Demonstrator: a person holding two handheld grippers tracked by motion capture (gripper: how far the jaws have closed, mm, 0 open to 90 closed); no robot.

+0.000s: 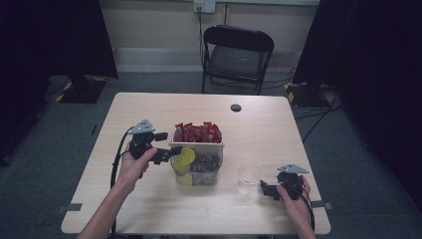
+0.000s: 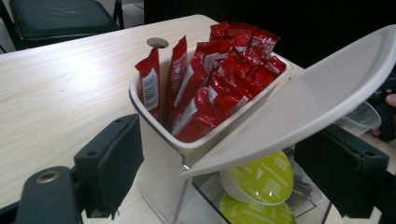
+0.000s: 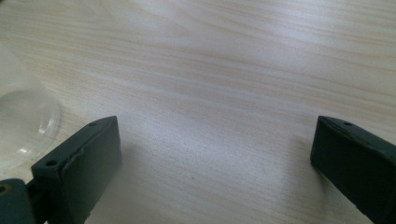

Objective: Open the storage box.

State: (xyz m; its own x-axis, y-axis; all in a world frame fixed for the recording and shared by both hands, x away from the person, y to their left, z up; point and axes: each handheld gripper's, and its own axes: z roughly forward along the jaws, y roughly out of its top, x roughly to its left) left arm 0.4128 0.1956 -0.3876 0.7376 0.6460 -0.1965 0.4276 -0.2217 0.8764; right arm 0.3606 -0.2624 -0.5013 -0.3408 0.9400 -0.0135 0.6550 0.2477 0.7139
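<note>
A white organiser box (image 1: 197,149) stands mid-table. Its top tray holds several red sachets (image 1: 198,132) (image 2: 205,88). A clear lower bin holds yellow-green capsules (image 1: 186,158) (image 2: 261,179). A white flap lid (image 2: 303,102) over that bin is tilted up. My left gripper (image 1: 168,145) (image 2: 229,172) is open, its jaws straddling the box's left corner, one jaw under the raised flap; contact cannot be told. My right gripper (image 1: 265,189) (image 3: 215,158) is open over bare wood, just right of a clear plastic cup (image 1: 247,177) (image 3: 23,121).
The wooden table (image 1: 149,209) has a round cable hole (image 1: 236,107) (image 2: 158,42) near its far edge. A black folding chair (image 1: 238,52) stands beyond the table. Bare tabletop lies left of, in front of and behind the box.
</note>
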